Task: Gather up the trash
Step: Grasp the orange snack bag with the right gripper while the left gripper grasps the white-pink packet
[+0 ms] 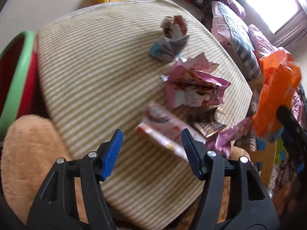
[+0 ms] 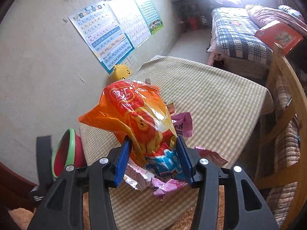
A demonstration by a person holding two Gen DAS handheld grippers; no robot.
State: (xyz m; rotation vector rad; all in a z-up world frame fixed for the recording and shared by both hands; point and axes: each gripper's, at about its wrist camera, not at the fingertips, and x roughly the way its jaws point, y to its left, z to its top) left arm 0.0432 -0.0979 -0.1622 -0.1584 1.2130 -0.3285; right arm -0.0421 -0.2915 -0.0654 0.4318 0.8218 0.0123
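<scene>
Trash lies scattered along one side of the striped tablecloth: a crumpled blue-grey wrapper, a torn pink snack bag, a pale pink pouch and a dark packet near the table's edge. One piece is already lifted: the right gripper has its blue pads pressed against the lower end of an orange snack bag, which stands up clear of the cloth. The left gripper hangs over the near edge with its jaws about half apart and nothing between them, the pale pink pouch just ahead of its fingertips. A red basin with a green rim sits off the table's far side, probably the bin. The step in hand looks like carrying the orange bag off while the left lines up its own pick. Next, the bag must travel across to the basin, and the left jaws need to drop around the pouch's raised edge.
</scene>
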